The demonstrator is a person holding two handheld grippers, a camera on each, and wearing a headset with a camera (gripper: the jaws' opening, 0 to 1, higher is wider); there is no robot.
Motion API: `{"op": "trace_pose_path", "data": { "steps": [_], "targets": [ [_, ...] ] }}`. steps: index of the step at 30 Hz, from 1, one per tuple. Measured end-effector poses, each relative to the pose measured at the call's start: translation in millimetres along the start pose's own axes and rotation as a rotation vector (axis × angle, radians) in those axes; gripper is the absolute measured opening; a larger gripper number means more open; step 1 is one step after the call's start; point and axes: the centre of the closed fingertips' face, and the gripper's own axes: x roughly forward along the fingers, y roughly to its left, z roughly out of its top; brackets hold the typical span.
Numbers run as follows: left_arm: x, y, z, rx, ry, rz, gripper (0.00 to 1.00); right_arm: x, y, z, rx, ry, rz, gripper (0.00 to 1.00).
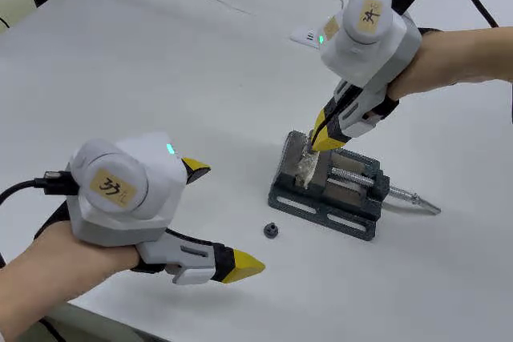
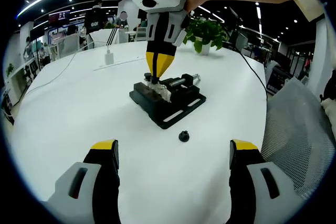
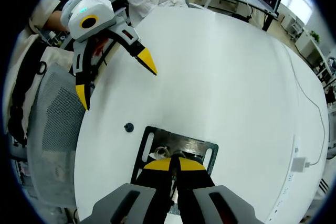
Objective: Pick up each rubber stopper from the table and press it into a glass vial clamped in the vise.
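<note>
"Pressing down, was it? The right hand-held gripper (image 1: pixel 320 138) stood over the vise (image 1: pixel 329 198)."

"I judged so. Its jaws were clenched, tips at the mouth of the glass vial (image 1: pixel 307 167). Whether a stopper sat between them, I could not tell. The vise held the vial fast, so one hand-held gripper could push alone."

"And the left hand-held gripper (image 1: pixel 224 215)?"

"Released, jaws wide, hovering by the near edge of the surface (image 1: pixel 160 62). It was well placed to take the loose rubber stopper (image 1: pixel 271 231), which lay just beside the vise's base, on the near-edge side."

"Did the views differ?"

"The right gripper view showed the tips meeting. The left gripper view showed them standing directly above the vial."
</note>
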Motion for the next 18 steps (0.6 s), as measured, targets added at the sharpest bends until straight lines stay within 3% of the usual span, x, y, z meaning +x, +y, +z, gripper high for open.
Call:
{"op": "trace_pose_path", "data": {
  "steps": [18],
  "targets": [
    [0.4, -1.7, -1.1, -0.005, 0.000, -0.009, 0.84, -2.0, 3.4, 1.8, -0.014, 0.007, -0.012, 0.00]
  ]
}}
